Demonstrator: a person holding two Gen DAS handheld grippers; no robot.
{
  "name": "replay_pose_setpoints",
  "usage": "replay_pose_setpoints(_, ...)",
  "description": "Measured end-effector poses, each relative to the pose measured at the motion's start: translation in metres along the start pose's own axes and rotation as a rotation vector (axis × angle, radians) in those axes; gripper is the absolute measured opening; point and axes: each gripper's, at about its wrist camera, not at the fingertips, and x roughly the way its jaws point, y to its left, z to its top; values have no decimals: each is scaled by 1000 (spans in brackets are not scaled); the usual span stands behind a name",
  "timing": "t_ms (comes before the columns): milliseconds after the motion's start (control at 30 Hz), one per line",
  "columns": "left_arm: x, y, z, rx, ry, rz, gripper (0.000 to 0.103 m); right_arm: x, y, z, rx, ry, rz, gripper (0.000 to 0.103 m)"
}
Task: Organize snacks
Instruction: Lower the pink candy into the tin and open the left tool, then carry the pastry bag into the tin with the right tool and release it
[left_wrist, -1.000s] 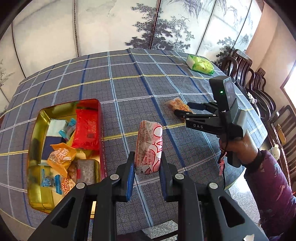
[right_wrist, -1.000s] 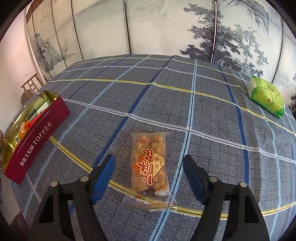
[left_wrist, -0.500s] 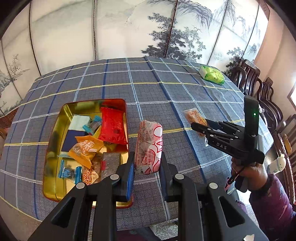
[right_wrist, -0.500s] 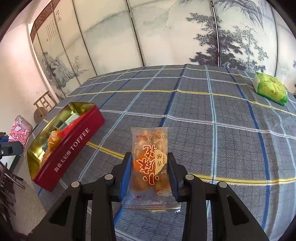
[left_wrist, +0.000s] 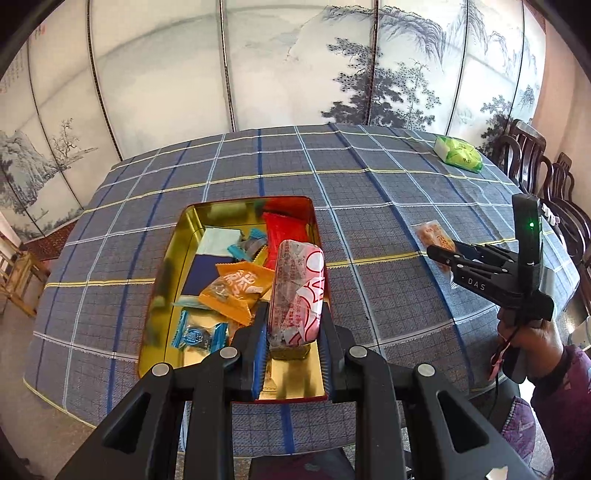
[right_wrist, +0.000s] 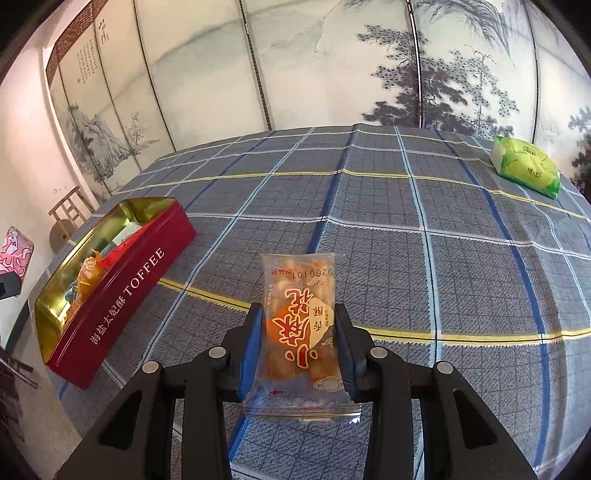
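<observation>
- My left gripper (left_wrist: 293, 334) is clamped on the pink-and-white snack pack (left_wrist: 297, 295), which sits at the centre of the left wrist view, above the right-hand edge of the gold-lined tin (left_wrist: 164, 295). My worry: the pack hangs close to the tin's right wall, so a release here could leave it draped on the rim or sliding onto the checked tablecloth (left_wrist: 388, 206).
- The tin is crowded already: the orange wrapper (left_wrist: 236, 288) and the red packet (left_wrist: 286, 230) fill the middle. A long pack dropped on them may sit proud and tip out.
- My right gripper (right_wrist: 299, 332) is closed on the clear pack of fried twists (right_wrist: 301, 332), at lower centre of the right wrist view, well apart from the tin, which shows at left there as a red box (right_wrist: 122, 280). The grip is low on the film, so I judge it could slip or swing in transit.
- Both tools heading for one tin risks a collision above it.
- The green packet (right_wrist: 526, 170), upper right, lies far from the tin and is easy to overlook.
</observation>
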Motion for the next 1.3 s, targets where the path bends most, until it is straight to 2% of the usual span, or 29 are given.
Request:
replay_pose_setpoints(400,7,20,-10,-18,-12,55,19,4,2,-2,3,7,-17,38)
replay_pose_setpoints(833,15,61,-19,-120,9,113,19,5,2,-3,6,9,-13,38)
replay_pose_setpoints(967,13,62,-24,-115,-1,131,19,2,5,-2,-10,3,-23,38)
replay_pose_setpoints(1133,11,63,-29,-117,-13,147,21,-12,10,9,5,-23,12,38)
replay_pose_setpoints(1300,11,69,-32,-135,-13,160,23,-26,36,24,-13,-43,81,38)
